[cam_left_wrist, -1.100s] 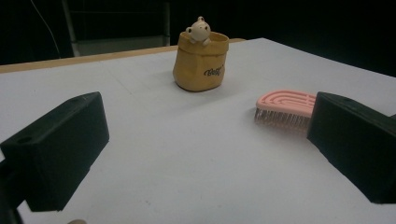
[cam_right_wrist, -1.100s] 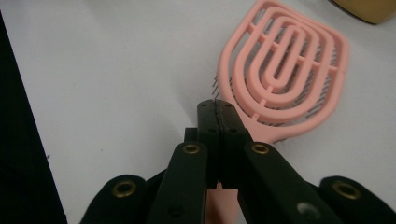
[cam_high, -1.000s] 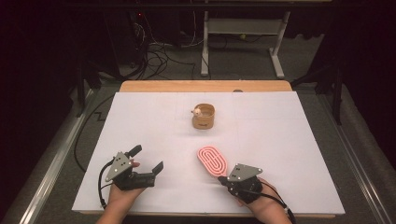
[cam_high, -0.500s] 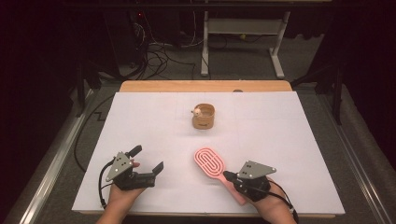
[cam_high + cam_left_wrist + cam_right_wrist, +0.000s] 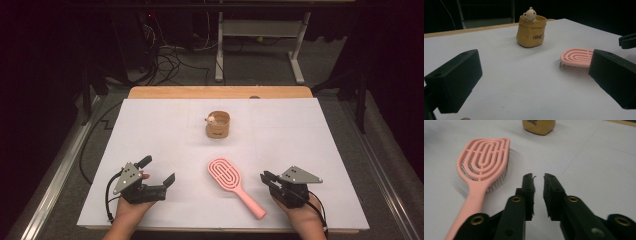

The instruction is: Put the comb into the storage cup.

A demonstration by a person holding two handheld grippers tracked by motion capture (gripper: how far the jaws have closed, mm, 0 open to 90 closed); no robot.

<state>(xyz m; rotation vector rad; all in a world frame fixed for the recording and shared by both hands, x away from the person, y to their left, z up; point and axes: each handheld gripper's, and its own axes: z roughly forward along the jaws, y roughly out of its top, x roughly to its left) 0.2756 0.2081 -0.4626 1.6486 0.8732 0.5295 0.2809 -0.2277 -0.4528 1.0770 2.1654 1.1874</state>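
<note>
A pink hairbrush (image 5: 227, 172) lies bristles down on the white table, its handle pointing to the near right. In the left gripper view the hairbrush (image 5: 576, 56) sits behind the right jaw. My right gripper (image 5: 265, 176) rests just right of the handle, apart from it. Its jaws stand a narrow gap apart with nothing between them (image 5: 539, 176), and the hairbrush (image 5: 484, 160) lies to their left. My left gripper (image 5: 158, 170) is wide open (image 5: 534, 82) on the near left, holding nothing. A tan pot (image 5: 218, 125) with a small bear figure stands mid-table.
White paper (image 5: 310, 145) covers the table, with a wooden edge (image 5: 220, 92) at the far side. The pot (image 5: 531, 31) stands ahead of the left gripper, and the pot's base (image 5: 539, 126) shows far ahead of the right one. Cables and a metal stand lie on the floor beyond.
The right gripper, earlier at the brush handle, has let it go and moved right. The brush now lies free on the table. The left gripper has stayed put.
</note>
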